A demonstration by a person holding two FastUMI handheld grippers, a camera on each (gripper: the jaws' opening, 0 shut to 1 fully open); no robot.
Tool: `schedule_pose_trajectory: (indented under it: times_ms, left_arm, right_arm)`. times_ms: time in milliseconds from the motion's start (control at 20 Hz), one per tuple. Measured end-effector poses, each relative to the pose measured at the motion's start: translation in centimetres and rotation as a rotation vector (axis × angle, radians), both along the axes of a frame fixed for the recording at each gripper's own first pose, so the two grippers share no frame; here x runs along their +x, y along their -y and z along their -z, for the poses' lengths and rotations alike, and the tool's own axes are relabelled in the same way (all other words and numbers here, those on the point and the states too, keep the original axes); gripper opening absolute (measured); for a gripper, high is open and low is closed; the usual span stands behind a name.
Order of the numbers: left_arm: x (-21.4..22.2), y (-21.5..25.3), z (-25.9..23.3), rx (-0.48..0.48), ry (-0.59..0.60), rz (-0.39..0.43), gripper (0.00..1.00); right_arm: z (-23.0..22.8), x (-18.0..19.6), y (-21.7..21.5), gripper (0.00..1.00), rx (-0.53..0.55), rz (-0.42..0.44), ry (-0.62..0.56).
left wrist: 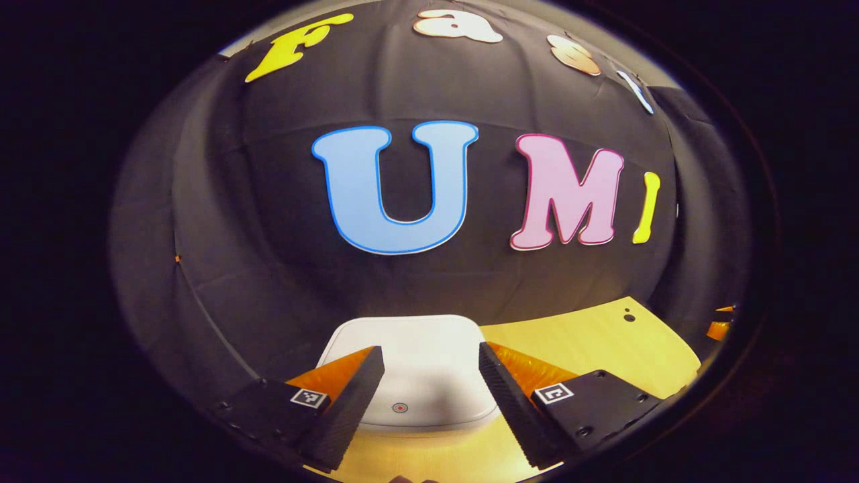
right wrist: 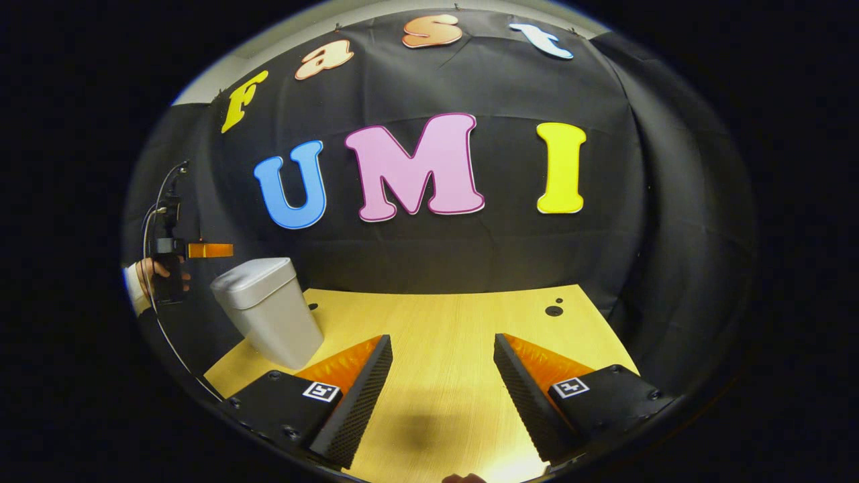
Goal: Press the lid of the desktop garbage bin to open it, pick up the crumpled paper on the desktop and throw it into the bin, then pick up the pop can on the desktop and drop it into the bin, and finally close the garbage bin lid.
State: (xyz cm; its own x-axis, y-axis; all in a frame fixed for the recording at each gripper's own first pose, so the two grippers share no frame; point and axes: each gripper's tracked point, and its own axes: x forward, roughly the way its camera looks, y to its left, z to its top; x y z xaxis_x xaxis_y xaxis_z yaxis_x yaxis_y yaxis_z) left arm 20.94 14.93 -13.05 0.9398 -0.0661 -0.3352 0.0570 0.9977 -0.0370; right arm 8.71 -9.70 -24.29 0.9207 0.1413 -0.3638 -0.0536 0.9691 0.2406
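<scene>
On my left side I have the left gripper [left wrist: 429, 396] poised over the garbage bin [left wrist: 416, 369], its fingers spread apart with nothing between them but the bin's white lid [left wrist: 429, 349] below. The lid looks shut and flat, and a small round mark [left wrist: 400, 407] sits near its front edge, just ahead of my fingers; I take that for the press spot, which would explain why I hold the gripper above that edge rather than beside the bin. I cannot tell whether the fingers touch the lid yet.

From the right gripper view the bin [right wrist: 268, 312] stands at the left rear corner of the bench [right wrist: 443, 322], close to the wall, with a hand [right wrist: 158, 272] holding the left gripper [right wrist: 209, 251] just above and behind it.

Further right, my right gripper [right wrist: 443, 392] hangs low over bare bench, fingers apart and empty, well clear of the bin. I judge it is parked there so it stays out of the way during the lid press. The crumpled paper and the pop can I cannot place from here, so the opening step comes first.
</scene>
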Motion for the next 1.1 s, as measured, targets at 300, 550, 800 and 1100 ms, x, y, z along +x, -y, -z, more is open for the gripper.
schedule_pose_trajectory:
  times_ms: [300, 550, 800, 1100]
  left_arm:
    - [-2.8, 6.2, -4.7, -0.121, 0.112, 0.088, 0.95]
    - [-5.8, 11.2, -6.5, -0.249, 0.109, 0.170, 0.94]
    - [-7.7, 13.4, -8.1, -0.248, 0.126, 0.158, 0.93]
    - [-8.9, 15.9, -9.9, -0.183, 0.159, 0.118, 0.93]
  right_arm:
    - [-2.3, -5.1, 3.1, 0.98, -0.095, 0.082, 0.037]
    - [-6.3, -9.3, 8.5, 0.97, -0.309, 0.130, 0.078]
    - [-8.2, -11.1, 9.7, 0.97, -0.237, 0.155, 0.123]
    - [-9.1, -10.2, 10.5, 0.97, -0.210, 0.080, 0.157]
